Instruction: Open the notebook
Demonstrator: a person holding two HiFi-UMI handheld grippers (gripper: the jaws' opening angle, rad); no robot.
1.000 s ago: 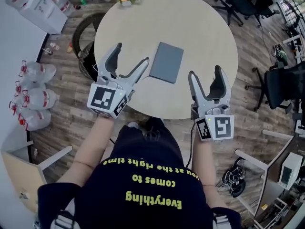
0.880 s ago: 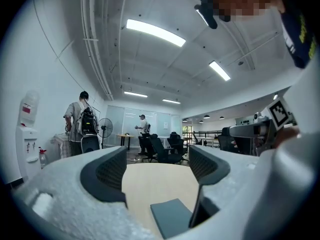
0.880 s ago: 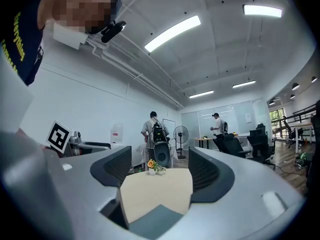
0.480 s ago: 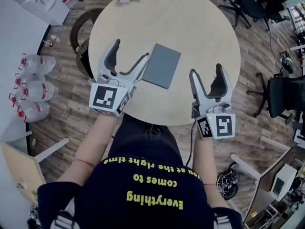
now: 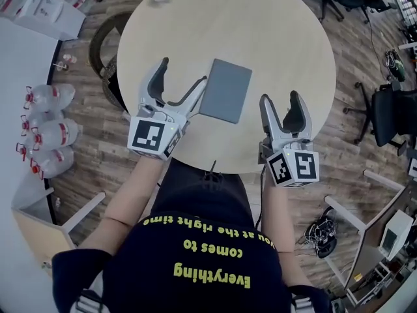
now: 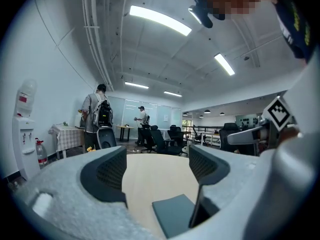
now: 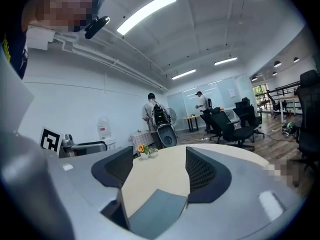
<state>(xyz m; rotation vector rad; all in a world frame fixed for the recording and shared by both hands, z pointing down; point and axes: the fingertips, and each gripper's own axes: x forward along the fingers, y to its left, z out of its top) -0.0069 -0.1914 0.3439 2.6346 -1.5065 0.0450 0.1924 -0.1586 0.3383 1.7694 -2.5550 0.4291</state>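
Left gripper [image 5: 183, 72]: jaws spread wide with nothing between them; it points level across the table.
Right gripper [image 5: 279, 98]: jaws wide but closing a little, with nothing between the pads.
Notebook [image 5: 225, 90]: shut and flat, grey cover up. Its long left edge lies just beside the left gripper's inner jaw tip; whether they touch I cannot tell. It lies ahead and to the left of the right gripper, a little apart.
Table [image 5: 280, 31]: round, pale top, bare around both grippers beyond the notebook.
Step in hand: approach, as I judge it; neither gripper has the cover yet.
Next move: probably one jaw tip gets under the cover's free edge, while the other gripper steadies the book against sliding.
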